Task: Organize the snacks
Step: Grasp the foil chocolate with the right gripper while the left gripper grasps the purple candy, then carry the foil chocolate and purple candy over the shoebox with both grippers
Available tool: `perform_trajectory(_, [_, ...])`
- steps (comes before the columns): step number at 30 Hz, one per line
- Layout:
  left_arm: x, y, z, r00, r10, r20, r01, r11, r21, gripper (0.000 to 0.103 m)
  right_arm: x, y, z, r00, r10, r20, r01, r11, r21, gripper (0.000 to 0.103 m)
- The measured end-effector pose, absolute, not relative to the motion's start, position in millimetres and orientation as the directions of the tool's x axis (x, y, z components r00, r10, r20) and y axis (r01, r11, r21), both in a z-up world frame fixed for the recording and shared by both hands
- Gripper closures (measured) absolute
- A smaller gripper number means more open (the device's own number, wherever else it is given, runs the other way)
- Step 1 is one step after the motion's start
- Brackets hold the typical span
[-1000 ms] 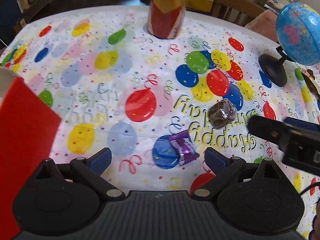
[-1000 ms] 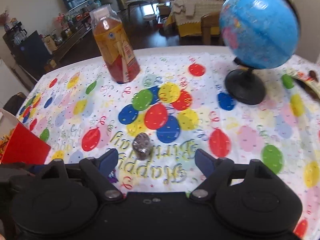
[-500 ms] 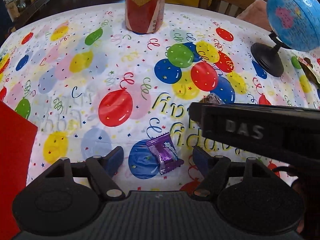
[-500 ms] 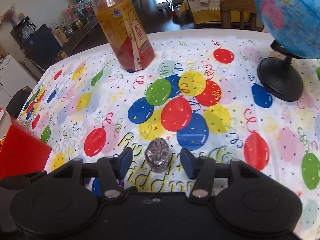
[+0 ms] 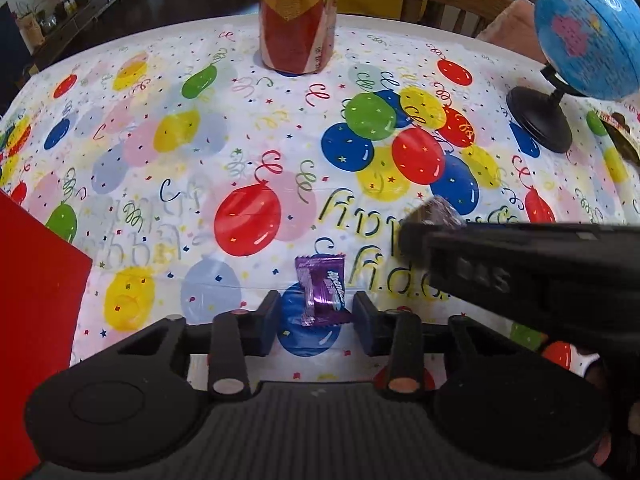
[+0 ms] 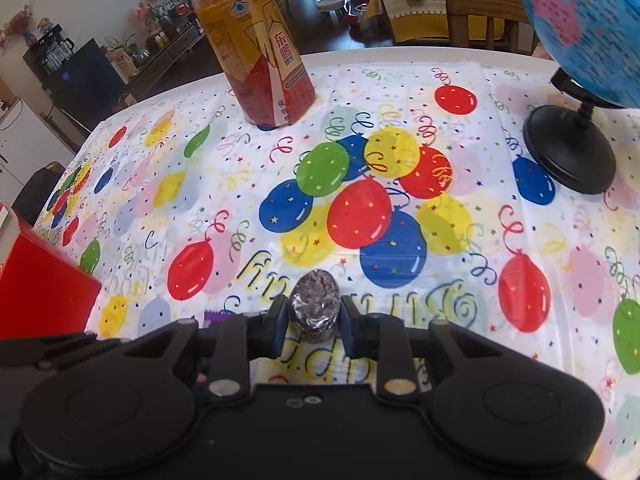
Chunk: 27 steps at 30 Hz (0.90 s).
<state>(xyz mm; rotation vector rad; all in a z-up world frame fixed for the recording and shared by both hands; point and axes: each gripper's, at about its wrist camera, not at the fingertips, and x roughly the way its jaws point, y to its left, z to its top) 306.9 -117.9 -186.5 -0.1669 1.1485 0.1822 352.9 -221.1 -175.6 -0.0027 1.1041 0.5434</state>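
Observation:
In the left wrist view a purple wrapped candy [image 5: 322,292] lies flat on the balloon-print tablecloth [image 5: 160,140] between the fingers of my left gripper [image 5: 316,316]. Its jaws are closing; the right pad is at the wrapper's edge and a gap shows at the left pad. In the right wrist view a foil-wrapped chocolate ball [image 6: 314,304] sits on the cloth inside my right gripper [image 6: 314,320]. Those jaws are closing too, and both pads touch the ball's sides. The right gripper's black body crosses the left view and hides most of the ball [image 5: 438,210].
A red box [image 5: 32,320] stands at the left edge, also the red box [image 6: 40,280] in the right view. A tall orange drink bottle [image 6: 260,60] stands at the back, a blue globe [image 6: 580,20] on a black stand at the right. A wooden chair [image 5: 452,0] is behind the table.
Both grippers' jaws have closed in from wide open, the left around the purple candy, the right onto the foil ball. The right gripper came down and now crosses the left view.

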Motion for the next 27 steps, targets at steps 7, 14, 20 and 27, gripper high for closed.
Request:
perform_trajectory(7, [300, -99, -185, 0.379, 0.032, -0.925, -0.255, 0.964, -0.071, 0.078, 329, -238, -163, 0.349, 0.423, -0.836, -0.4, 0.874, 0.276, 0.079])
perform_trajectory(14, [278, -81, -174, 0.366, 0.018, -0.931, -0.274, 0.957, -0.09, 0.078, 291, -254, -148, 0.34, 0.435, -0.834, -0.372, 0.876, 0.305, 0.079])
perform_trajectory(20, [250, -72, -148, 0.395, -0.003, -0.919, -0.258, 0.959, -0.114, 0.078, 254, -260, -131, 0.34, 0.423, -0.84, -0.359, 0.884, 0.299, 0.079])
perform_trajectory(27, [214, -60, -104, 0.452, -0.028, -0.892, -0.231, 0.962, -0.147, 0.078, 216, -257, -100, 0.366, 0.429, -0.826, -0.37, 0.881, 0.294, 0.079])
